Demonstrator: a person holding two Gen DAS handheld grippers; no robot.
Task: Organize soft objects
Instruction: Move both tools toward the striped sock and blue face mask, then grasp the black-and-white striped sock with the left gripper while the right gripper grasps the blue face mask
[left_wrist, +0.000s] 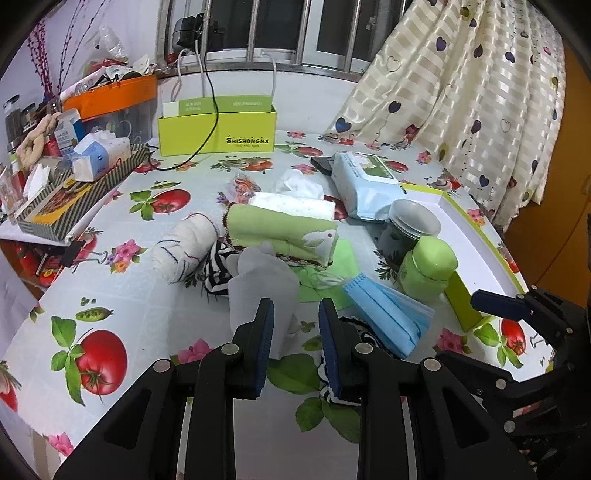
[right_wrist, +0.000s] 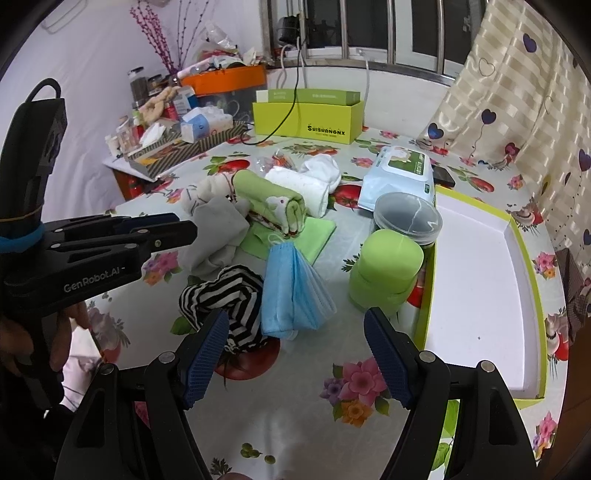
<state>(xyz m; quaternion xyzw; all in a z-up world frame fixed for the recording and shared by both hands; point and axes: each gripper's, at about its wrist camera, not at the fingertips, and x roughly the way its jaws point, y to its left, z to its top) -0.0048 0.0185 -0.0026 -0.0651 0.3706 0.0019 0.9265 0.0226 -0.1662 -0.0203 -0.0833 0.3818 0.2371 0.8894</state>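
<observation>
A pile of soft things lies mid-table: a rolled green towel (left_wrist: 284, 230) (right_wrist: 267, 197), a white rolled towel (left_wrist: 295, 205), a white sock roll (left_wrist: 184, 247), a grey cloth (left_wrist: 262, 284) (right_wrist: 218, 236), a black-and-white striped cloth (right_wrist: 229, 295), a green cloth (right_wrist: 295, 236) and blue face masks (left_wrist: 388, 314) (right_wrist: 291, 288). My left gripper (left_wrist: 295, 325) is open, its left finger against the grey cloth. My right gripper (right_wrist: 295, 354) is open wide just before the masks and striped cloth. The left gripper also shows in the right wrist view (right_wrist: 162, 232).
A shallow white tray with a green rim (right_wrist: 524, 258) (left_wrist: 491, 243) lies at the right. A green jar (right_wrist: 388, 269) and a clear tub (right_wrist: 406, 218) stand by it. A wipes pack (left_wrist: 362, 181), a green box (left_wrist: 218, 129) and cluttered boxes (left_wrist: 74, 192) sit behind.
</observation>
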